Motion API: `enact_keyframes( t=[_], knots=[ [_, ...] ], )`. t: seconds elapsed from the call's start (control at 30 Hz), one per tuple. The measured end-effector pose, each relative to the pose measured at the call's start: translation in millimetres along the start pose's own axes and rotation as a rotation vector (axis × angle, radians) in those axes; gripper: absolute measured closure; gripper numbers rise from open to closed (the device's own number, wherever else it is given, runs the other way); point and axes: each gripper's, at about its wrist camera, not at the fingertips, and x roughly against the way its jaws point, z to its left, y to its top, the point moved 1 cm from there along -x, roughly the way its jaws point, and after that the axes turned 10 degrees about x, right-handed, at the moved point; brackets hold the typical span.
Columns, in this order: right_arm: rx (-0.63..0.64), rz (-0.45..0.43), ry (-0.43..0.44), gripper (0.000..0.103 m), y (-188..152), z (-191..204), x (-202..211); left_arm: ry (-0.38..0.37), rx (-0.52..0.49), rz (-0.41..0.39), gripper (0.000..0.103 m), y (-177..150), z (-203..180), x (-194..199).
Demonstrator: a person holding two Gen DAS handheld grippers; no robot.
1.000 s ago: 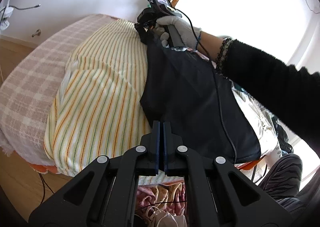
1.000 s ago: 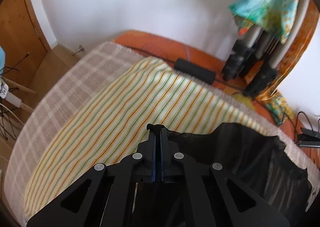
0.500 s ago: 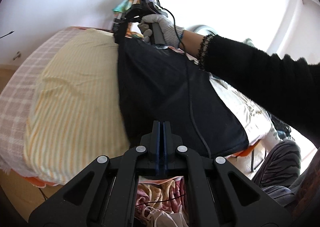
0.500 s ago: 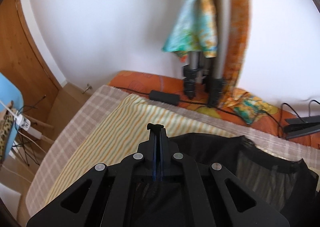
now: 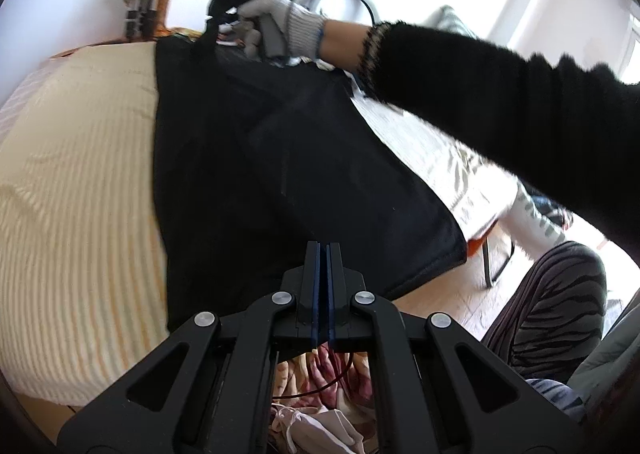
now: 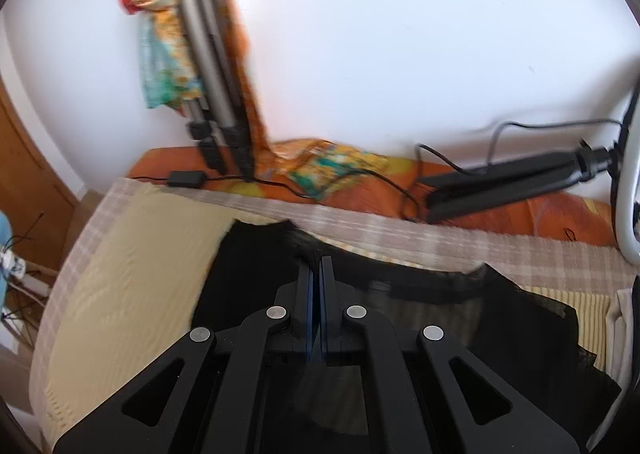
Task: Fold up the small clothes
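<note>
1. Left wrist view: the left gripper point(image 5: 322, 250) has its jaws pressed together, blue pads meeting, with the near hem of a black garment point(image 5: 280, 158) lying right at the tips. Whether cloth is actually pinched there cannot be told; the hem passes under the fingers.
2. The black garment stretches away from the left gripper, up and ahead, to the right gripper point(image 5: 218, 28), which is carried by a grey-gloved hand point(image 5: 276, 24) on a black fuzzy sleeve point(image 5: 500, 102).
3. The garment's far corner is drawn up into a point at the right gripper's tips, so that tool is clamped on the cloth.
4. To the left of the left gripper, under the garment, lies a cream striped cloth point(image 5: 80, 194) covering the work surface; it is blurred.
5. To the right of the garment sits pale patterned fabric point(image 5: 452, 158); lower right, a striped trouser leg point(image 5: 552, 306).
6. Below the left gripper's body, a heap of pink and white clothes point(image 5: 320, 394) shows.
7. Right wrist view: the right gripper point(image 6: 317, 266) has its jaws together on the garment's point(image 6: 260, 274) dark edge, which bunches at the tips.
8. Ahead of it run a checked blanket point(image 6: 400, 230), an orange cover point(image 6: 540, 214), a tripod point(image 6: 208, 66) draped with bright cloth, and a black stand point(image 6: 500, 182) with cable.
</note>
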Motion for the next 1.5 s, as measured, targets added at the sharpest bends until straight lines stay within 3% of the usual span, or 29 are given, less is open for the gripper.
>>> enact_keyframes(
  t=[0.1,0.17,0.2,0.23,0.3,0.37,0.47,0.63,0.77,0.9,1.0,1.13,1.33,1.4,1.5],
  knots=[
    [0.002,0.032,0.033,0.102,-4,-4,-8,0.003,-0.015,0.03,0.103,0,-4,-7],
    [0.009,0.055,0.029,0.096,-7,-6,-11,0.01,-0.032,0.04,0.103,-1,-8,-8],
    [0.013,0.061,0.029,0.086,-10,-8,-9,0.016,-0.039,0.045,0.102,-1,-13,-14],
    [0.013,0.06,0.022,0.071,-12,-10,-5,0.021,-0.051,0.05,0.099,-2,-15,-13],
    [0.003,0.048,0.01,0.065,-17,-18,6,0.022,-0.071,0.043,0.076,-3,-20,-8],
    [-0.025,0.043,0.022,0.065,-23,-27,23,0.016,-0.084,0.023,0.069,-6,-26,-1],
    [-0.031,0.02,0.007,0.065,-30,-37,58,0.018,-0.091,-0.005,0.069,-11,-31,15],
    [-0.052,-0.027,0.061,0.065,-58,-39,136,0.076,-0.016,-0.07,0.069,-23,-10,50],
    [-0.005,-0.013,0.126,0.065,-95,-11,193,0.148,0.097,-0.11,0.069,-36,30,66],
    [0.021,0.049,0.233,0.065,-161,35,235,0.17,0.144,-0.102,0.069,-46,59,60],
    [0.056,0.128,0.287,0.065,-219,71,245,0.191,0.111,-0.093,0.069,-54,63,51],
    [0.096,0.194,0.35,0.065,-269,102,242,0.212,0.059,-0.078,0.069,-60,61,37],
    [0.082,0.258,0.388,0.065,-302,132,222,0.221,0.011,-0.088,0.069,-61,50,31],
    [0.104,0.261,0.375,0.065,-306,141,220,0.235,-0.017,-0.092,0.085,-62,45,29],
    [0.165,0.237,0.326,0.065,-306,152,222,0.258,-0.054,-0.1,0.098,-61,36,26]
  ],
)
